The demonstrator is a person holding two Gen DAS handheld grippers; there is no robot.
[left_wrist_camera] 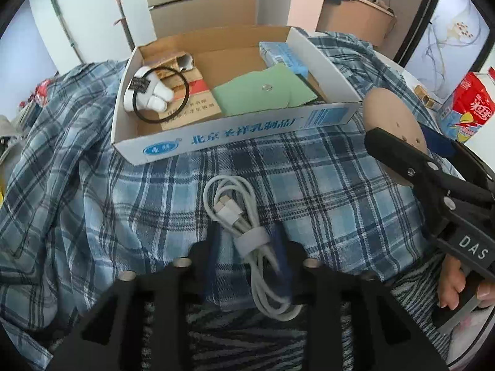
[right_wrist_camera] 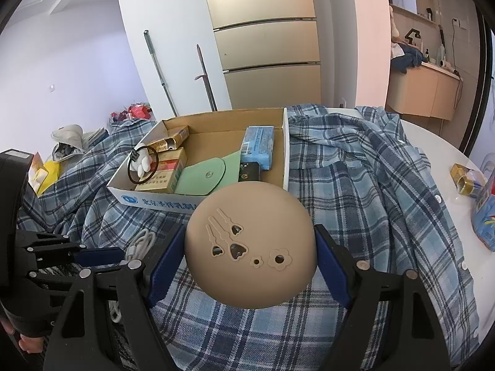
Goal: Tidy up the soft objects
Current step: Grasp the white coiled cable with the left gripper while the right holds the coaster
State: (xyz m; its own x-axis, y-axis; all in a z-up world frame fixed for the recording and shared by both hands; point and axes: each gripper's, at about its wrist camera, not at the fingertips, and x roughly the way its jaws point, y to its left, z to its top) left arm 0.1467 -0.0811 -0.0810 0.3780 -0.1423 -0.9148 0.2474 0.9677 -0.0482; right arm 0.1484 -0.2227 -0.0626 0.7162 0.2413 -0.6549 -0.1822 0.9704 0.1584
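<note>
My left gripper [left_wrist_camera: 246, 241] straddles a coiled white charging cable [left_wrist_camera: 238, 216] lying on the blue plaid shirt [left_wrist_camera: 309, 185]; its blue pads sit either side of the cable's strap, nearly touching. My right gripper [right_wrist_camera: 250, 247] is shut on a tan soft round pad [right_wrist_camera: 250, 247] with cut-out shapes, held above the shirt; it also shows in the left wrist view [left_wrist_camera: 396, 123]. An open cardboard box [left_wrist_camera: 216, 136] ahead holds a green pouch [left_wrist_camera: 266, 91], a blue pack [left_wrist_camera: 283, 55], cigarette boxes and a white hair tie with black loop [left_wrist_camera: 151, 92].
The plaid shirt [right_wrist_camera: 371, 185] covers a white round table [right_wrist_camera: 433, 142]. A red and blue carton [left_wrist_camera: 467, 105] and a small gold box [right_wrist_camera: 467, 176] stand at the right. Clutter lies at the left [right_wrist_camera: 68, 142]. A fridge [right_wrist_camera: 266, 46] is behind.
</note>
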